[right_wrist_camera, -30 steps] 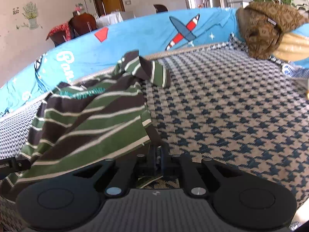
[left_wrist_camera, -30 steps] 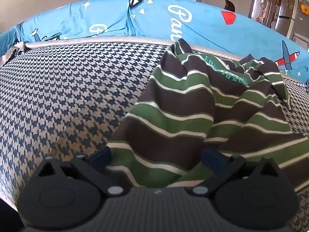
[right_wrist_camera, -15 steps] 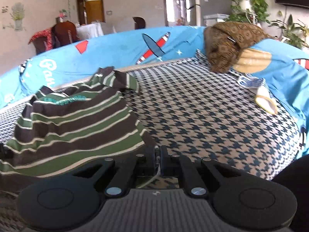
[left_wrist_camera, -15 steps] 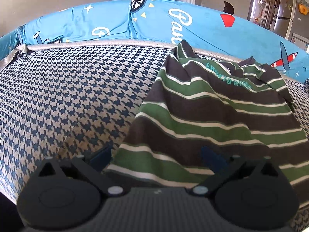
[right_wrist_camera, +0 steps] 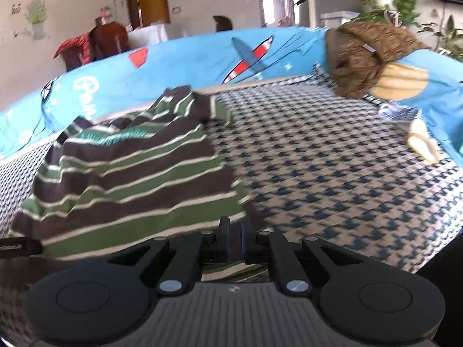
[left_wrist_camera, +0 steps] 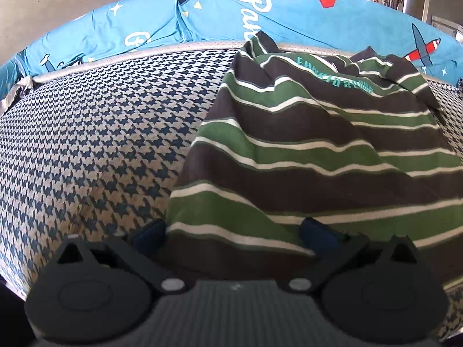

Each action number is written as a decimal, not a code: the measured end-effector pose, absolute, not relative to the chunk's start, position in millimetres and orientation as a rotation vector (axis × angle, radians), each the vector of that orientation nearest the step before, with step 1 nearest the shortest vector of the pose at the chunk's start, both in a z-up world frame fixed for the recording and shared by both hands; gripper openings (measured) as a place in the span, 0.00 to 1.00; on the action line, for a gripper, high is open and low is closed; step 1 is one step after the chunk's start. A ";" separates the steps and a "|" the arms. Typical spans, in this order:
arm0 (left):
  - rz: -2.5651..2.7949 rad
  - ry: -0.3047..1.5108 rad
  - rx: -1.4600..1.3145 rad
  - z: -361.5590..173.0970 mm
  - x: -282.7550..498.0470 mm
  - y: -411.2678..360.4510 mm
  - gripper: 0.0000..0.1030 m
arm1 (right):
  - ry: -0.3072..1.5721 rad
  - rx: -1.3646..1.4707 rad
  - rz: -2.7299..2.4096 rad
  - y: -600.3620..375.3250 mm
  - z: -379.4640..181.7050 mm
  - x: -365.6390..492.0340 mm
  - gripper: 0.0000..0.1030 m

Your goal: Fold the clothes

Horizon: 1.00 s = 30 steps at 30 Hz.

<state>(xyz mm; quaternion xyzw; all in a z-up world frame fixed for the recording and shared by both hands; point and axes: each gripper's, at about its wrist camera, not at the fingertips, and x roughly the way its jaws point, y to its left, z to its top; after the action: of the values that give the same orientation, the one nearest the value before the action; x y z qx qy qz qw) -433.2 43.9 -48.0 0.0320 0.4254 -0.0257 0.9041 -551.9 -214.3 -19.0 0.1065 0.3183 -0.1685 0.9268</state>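
While the green, brown and white striped knit shirt [left_wrist_camera: 303, 156] lies rumpled on the houndstooth sofa seat [left_wrist_camera: 95, 133] | right hand-held gripper [right_wrist_camera: 233, 241] clamps its hem | left hand-held gripper [left_wrist_camera: 231, 231] gapes astride the hem | risk: 1-sided pull skews the fold.

I see a sofa seat [left_wrist_camera: 95, 133] covered in blue-and-beige houndstooth cloth, filling the lower and left part of the left wrist view. A striped shirt [left_wrist_camera: 303, 150] in green, brown and white lies rumpled on it, right of centre. In the right wrist view, a brown knitted garment [right_wrist_camera: 364, 55] sits at the upper right, against the blue printed cover [right_wrist_camera: 202, 66] along the back. Beside it lies a small yellowish item I cannot identify.
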 end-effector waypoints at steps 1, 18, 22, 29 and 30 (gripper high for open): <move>-0.054 0.879 0.068 -48.5 -433.5 44.1 1.00 | 0.670 0.221 -0.334 -212.5 -21.6 -549.3 0.10; -0.049 0.878 0.094 -52.9 -435.6 42.7 1.00 | 0.754 0.204 -0.334 -202.7 -31.8 -534.2 0.18; -0.055 0.876 0.092 -53.1 -438.8 44.0 1.00 | 0.763 0.211 -0.335 -202.9 -31.6 -532.6 0.21; -0.071 0.865 0.090 -48.8 -440.1 34.1 1.00 | 0.771 0.243 -0.316 -201.5 -26.9 -528.6 0.30; -0.080 0.865 0.089 -47.0 -439.6 31.5 1.00 | 0.772 0.248 -0.309 -201.7 -25.8 -527.3 0.30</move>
<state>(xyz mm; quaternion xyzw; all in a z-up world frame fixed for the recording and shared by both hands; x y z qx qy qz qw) -439.6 31.5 -47.0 0.0432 0.4189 -0.0388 0.9062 -527.3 -201.7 -25.8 0.1201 0.3740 -0.1496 0.9074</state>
